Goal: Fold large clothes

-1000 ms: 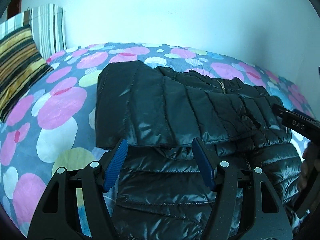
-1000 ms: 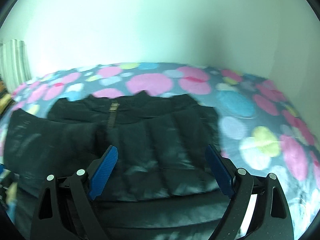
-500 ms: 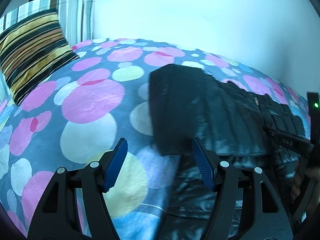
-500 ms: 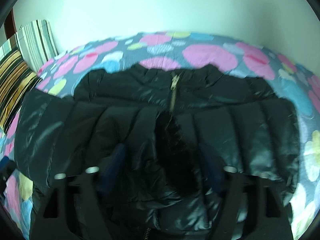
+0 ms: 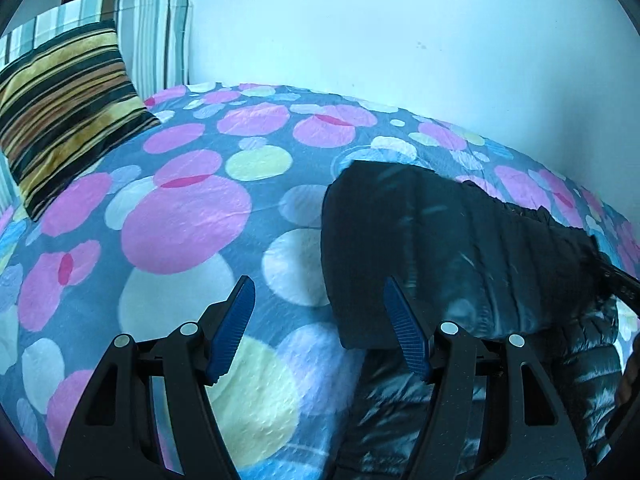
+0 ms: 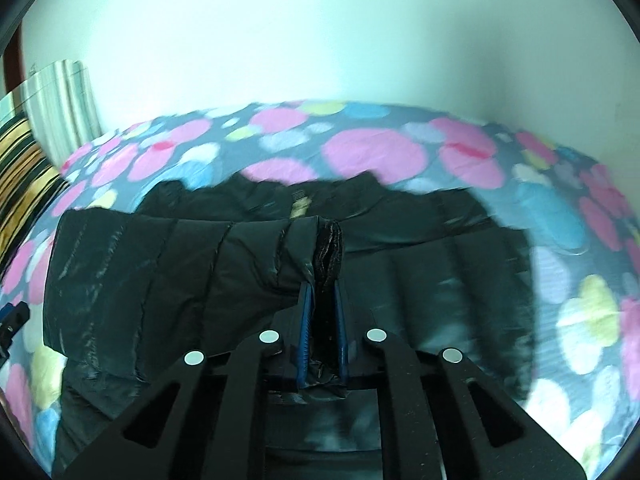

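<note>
Across the left wrist view, the left gripper (image 5: 318, 322) hangs with its jaws half apart and empty above the spotted bedspread (image 5: 180, 216). The black jacket (image 5: 452, 256) lies just right of it, a sleeve folded over the body. A striped pillow (image 5: 64, 108) leans at the far left. From the right wrist view, the right gripper (image 6: 322, 304) is clamped tight on the sleeve cuff (image 6: 328, 248), lifted off the jacket (image 6: 432, 280), which lies flat on the bedspread (image 6: 376, 152).
</note>
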